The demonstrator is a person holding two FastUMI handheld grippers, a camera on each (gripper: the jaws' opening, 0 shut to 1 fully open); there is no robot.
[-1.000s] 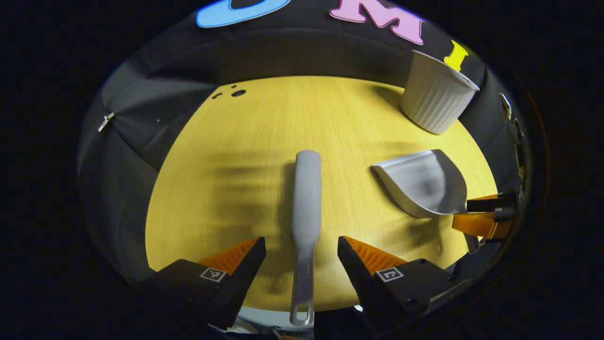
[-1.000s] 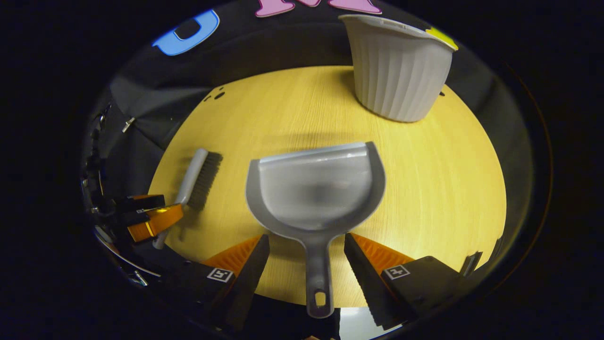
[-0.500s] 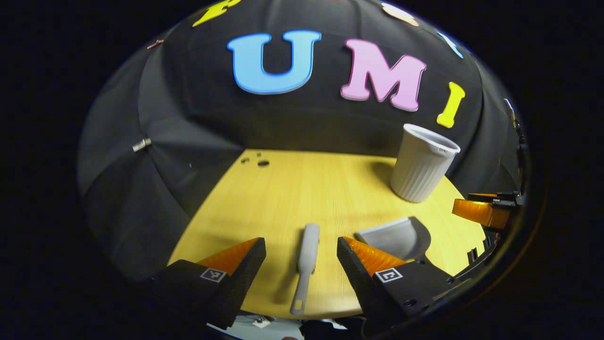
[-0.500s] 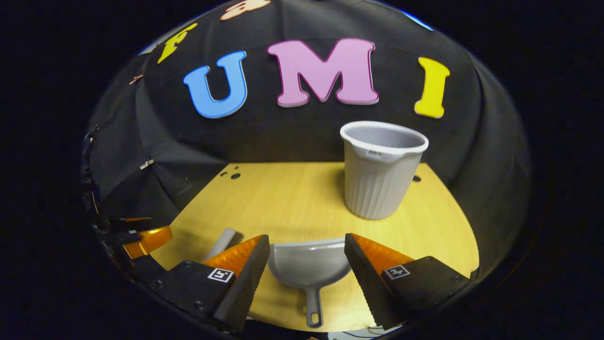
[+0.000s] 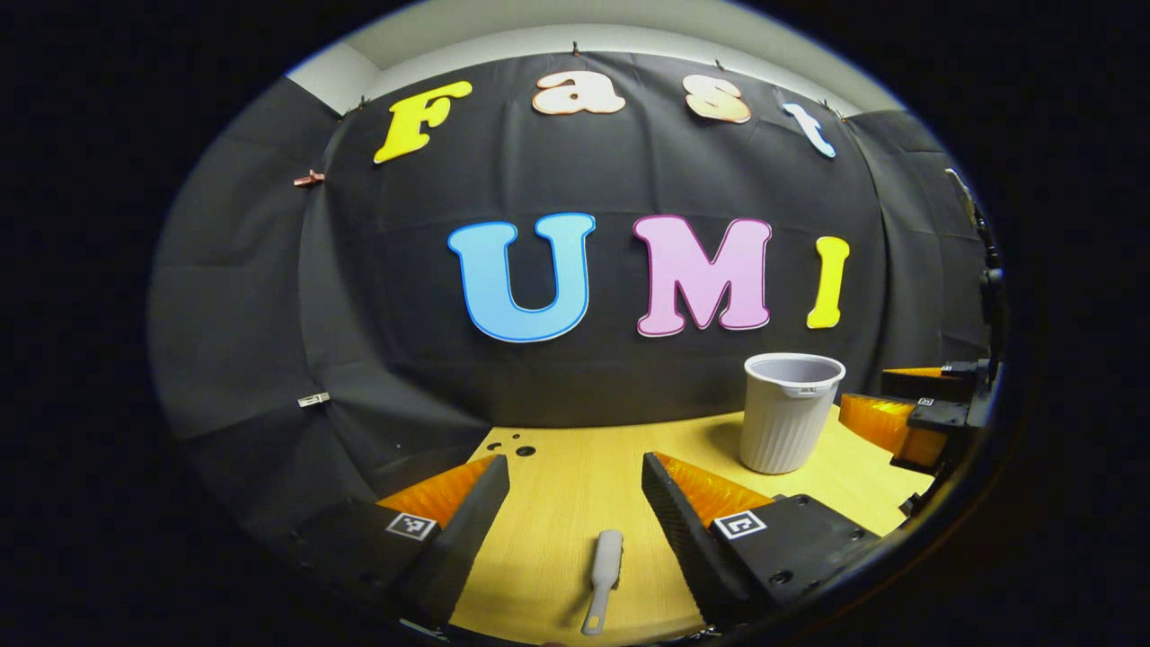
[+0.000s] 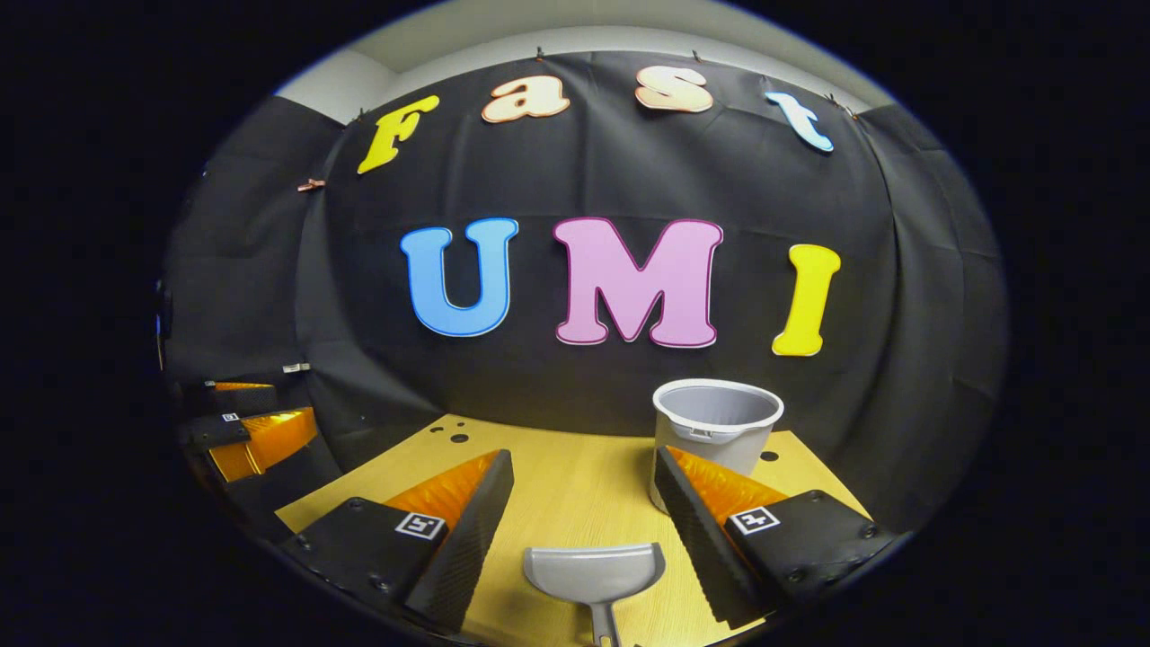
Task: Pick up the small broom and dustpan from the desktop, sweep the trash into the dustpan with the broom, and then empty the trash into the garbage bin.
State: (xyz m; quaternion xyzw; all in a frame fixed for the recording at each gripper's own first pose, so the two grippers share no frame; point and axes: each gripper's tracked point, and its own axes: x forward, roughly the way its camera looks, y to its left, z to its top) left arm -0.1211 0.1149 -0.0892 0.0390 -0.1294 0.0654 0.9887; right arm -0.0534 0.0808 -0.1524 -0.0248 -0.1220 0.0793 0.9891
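1. In the left gripper view I had the left gripper (image 5: 575, 530) raised over the near edge of the yellow wood-grain tabletop (image 5: 575, 467), its fingers spread wide with nothing between them.
2. The small grey plastic broom (image 5: 604, 580) lay flat on the tabletop below that gap, its handle end toward me and its head pointing away; neither finger touched it.
3. Farther back and to the right stood the pale grey ribbed plastic garbage bin (image 5: 791, 413), upright and open at the top, near the black cloth wall.
4. At the right edge of that view I could see the right gripper (image 5: 907, 409), just beside the bin; I could not tell from there how far it stood open.
5. In the right gripper view the right gripper (image 6: 584, 530) also stood wide and held nothing.
6. The grey plastic dustpan (image 6: 595, 575) lay on the tabletop (image 6: 575, 490) under the gap, its open lip facing away, its handle running off the bottom of the view, clear of both fingers.
7. The bin (image 6: 717, 422) stood behind the right-hand finger, partly hidden by it.
8. The left gripper (image 6: 247, 431) showed at the far left of that view, well apart from the dustpan.
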